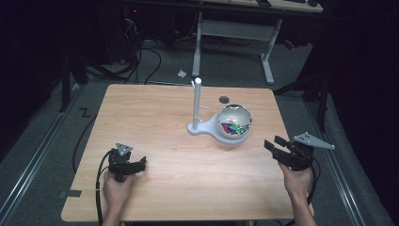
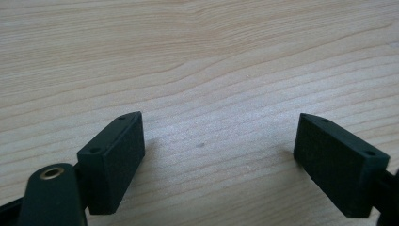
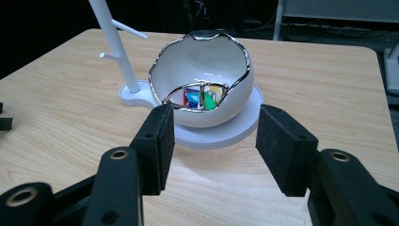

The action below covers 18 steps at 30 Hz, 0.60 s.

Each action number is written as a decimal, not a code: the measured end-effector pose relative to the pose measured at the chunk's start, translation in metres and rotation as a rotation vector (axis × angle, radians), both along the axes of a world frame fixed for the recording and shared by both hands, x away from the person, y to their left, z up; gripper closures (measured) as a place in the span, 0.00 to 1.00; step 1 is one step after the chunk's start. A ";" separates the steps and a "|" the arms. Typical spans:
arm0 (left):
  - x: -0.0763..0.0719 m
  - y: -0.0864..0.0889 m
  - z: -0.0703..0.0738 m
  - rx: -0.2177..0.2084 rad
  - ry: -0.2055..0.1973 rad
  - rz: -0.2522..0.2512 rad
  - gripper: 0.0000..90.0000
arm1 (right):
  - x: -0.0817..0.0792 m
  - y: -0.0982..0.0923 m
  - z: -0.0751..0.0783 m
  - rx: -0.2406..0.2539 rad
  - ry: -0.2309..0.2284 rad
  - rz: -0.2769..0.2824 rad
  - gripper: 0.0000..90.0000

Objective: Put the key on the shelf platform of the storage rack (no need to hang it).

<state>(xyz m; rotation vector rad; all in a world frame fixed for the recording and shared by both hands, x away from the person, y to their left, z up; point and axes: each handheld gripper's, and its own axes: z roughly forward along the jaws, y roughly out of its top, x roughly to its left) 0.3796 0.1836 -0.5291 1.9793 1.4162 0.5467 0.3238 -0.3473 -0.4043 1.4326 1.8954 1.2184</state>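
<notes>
White and silver-rimmed, shaped like a cracked eggshell: bowl [image 1: 234, 121] sat right of centre on the bench [image 1: 155, 117], resting on the round end of a white stand [image 3: 235, 132]. Held small bright pieces [image 3: 200, 98] inside, red, blue, green and yellow; could not tell what kind. Rose from the stand's narrow left end: a slim white post [image 1: 196, 103] with short side pegs, upright, just beside the bowl.

Pointed toward the bowl from the near right, the right gripper [image 1: 274, 143], with its fingers [image 3: 155, 141] spread roughly halfway and nothing between them; framed the bowl in the right gripper view but stood apart from it, short of the stand's edge. Rested low at the near left, well apart from the bowl, the left gripper [image 1: 139, 163], fingers [image 2: 117, 155] spread wide over bare wood, pinching nothing.

Judged as barely begun: an approach to the bowl under way, no contact made, bowl seated on its stand and contents untouched. Left to do, by that reading: close the gap, take hold of the bowl or its contents, and carry on from there.

Pale wood grain on the bench top, smooth and otherwise bare apart from a dark round hole [image 1: 224, 99] near the far edge. Beyond, a dim room: grey floor, loose black cables, and the white legs of another table [image 1: 268, 56] at the far side.
</notes>
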 end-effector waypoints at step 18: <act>0.000 0.000 0.000 0.000 0.000 0.000 0.19 | -0.010 0.013 -0.021 0.011 0.024 0.019 0.53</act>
